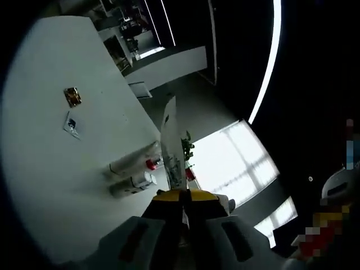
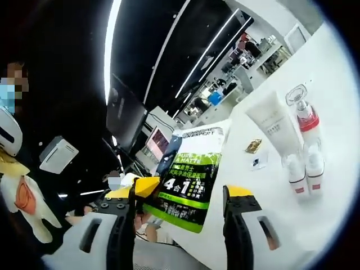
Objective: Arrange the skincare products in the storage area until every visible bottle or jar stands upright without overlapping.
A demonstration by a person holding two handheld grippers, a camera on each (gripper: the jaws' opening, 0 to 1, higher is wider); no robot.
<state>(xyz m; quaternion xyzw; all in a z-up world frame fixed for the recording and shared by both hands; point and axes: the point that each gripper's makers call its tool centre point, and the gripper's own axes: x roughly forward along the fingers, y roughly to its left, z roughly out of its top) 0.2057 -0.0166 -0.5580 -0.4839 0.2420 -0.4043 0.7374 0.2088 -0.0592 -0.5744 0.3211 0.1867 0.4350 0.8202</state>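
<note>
1. In the left gripper view, the left hand-held gripper (image 1: 181,209) has its jaws drawn close together on the lower end of a flat pouch (image 1: 171,143), seen edge-on as a thin white strip rising away from the jaws.
2. In the right gripper view, the same pouch (image 2: 191,180) shows its green, white and black printed face. It sits just off the right hand-held gripper's (image 2: 183,208) left jaw, and a clear gap remains before the other jaw. The jaws stand wide apart; whether either one touches the pouch cannot be told.
3. The white worktop (image 1: 50,169) runs tilted through the left gripper view. Its far edge drops away to a dark floor just past the bottles.
4. Two white bottles (image 1: 132,171) appear side by side close to that edge in the left gripper view, one with a red band at its neck; whether they stand or lie cannot be told.
5. In the right gripper view, a white tube (image 2: 273,122) and a clear-capped bottle with a red band (image 2: 304,115) stand on the worktop (image 2: 337,67). Two small white bottles (image 2: 304,170) stand just beside each other in front of them, none overlapping.
6. Two small flat sachets (image 1: 71,110) lie well apart from the bottles on open worktop; they show as sachets (image 2: 256,153) left of the tube in the right gripper view.
7. Bare worktop spreads wide around the sachets in the left gripper view and beyond the tube in the right gripper view.
</note>
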